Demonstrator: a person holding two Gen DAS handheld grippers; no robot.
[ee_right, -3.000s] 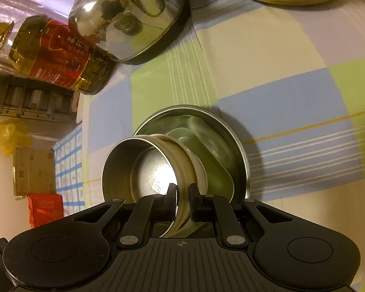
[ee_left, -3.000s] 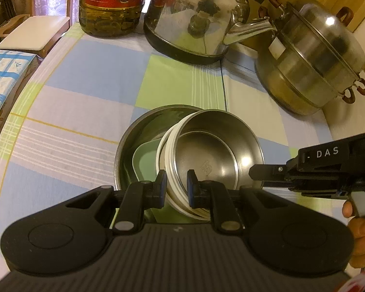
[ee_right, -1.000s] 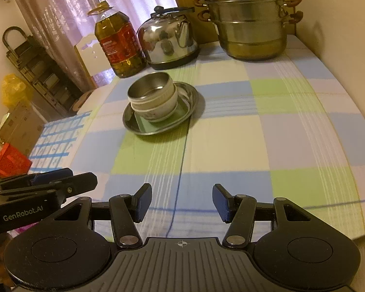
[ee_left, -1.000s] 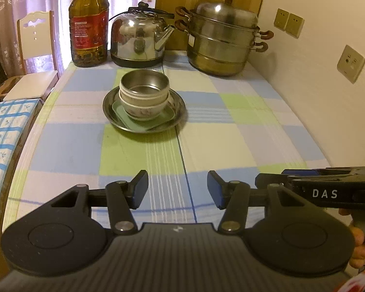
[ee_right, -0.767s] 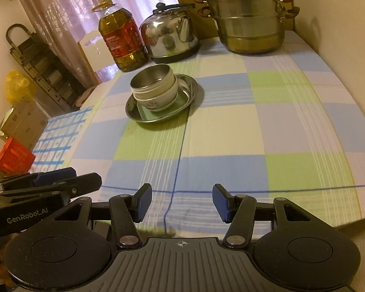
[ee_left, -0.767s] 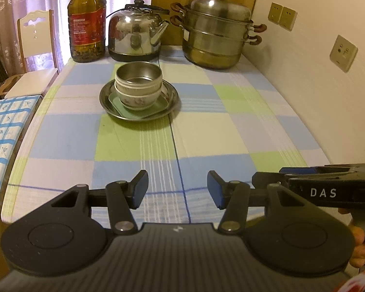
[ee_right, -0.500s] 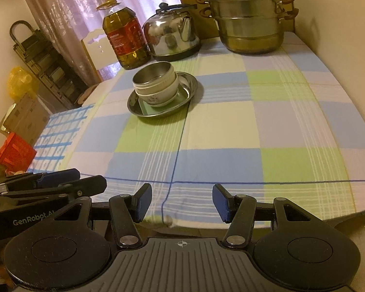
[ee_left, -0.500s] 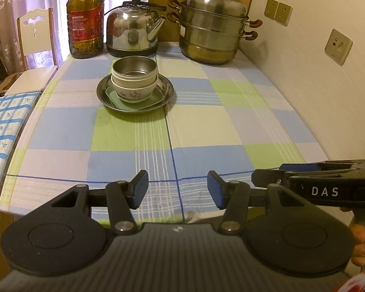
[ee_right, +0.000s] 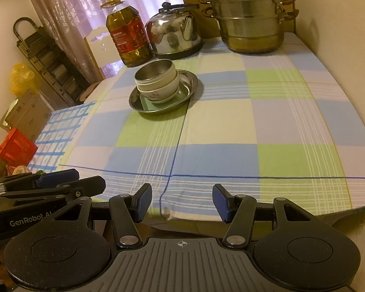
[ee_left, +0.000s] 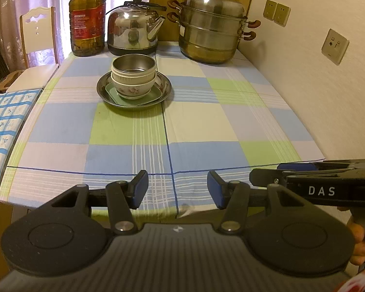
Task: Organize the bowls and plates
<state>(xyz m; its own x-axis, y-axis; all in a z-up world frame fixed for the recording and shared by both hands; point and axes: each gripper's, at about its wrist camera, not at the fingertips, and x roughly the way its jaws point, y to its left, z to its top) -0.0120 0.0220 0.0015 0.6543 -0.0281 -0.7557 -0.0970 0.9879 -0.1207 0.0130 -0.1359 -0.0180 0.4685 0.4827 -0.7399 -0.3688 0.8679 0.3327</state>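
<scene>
Showing, left wrist view: left gripper (ee_left: 177, 189) jaws wide apart, nothing btwn, over near table edge; bowls (ee_left: 133, 77) stacked on plate (ee_left: 104, 91) far down tablecloth (ee_left: 206, 126).
Right wrist view: right gripper (ee_right: 182, 202) likewise spread, empty; kettle (ee_right: 174, 32) behind stack.

Stack sits well ahead of both sets of open jaws, slightly left of their centreline. Round steel plate (ee_left: 166, 87) at bottom; pale green square dish (ee_left: 155, 96) inside it; floral ceramic bowl (ee_left: 133, 90) upright on that; steel bowl (ee_left: 133, 64) nested on top, upright, empty
</scene>
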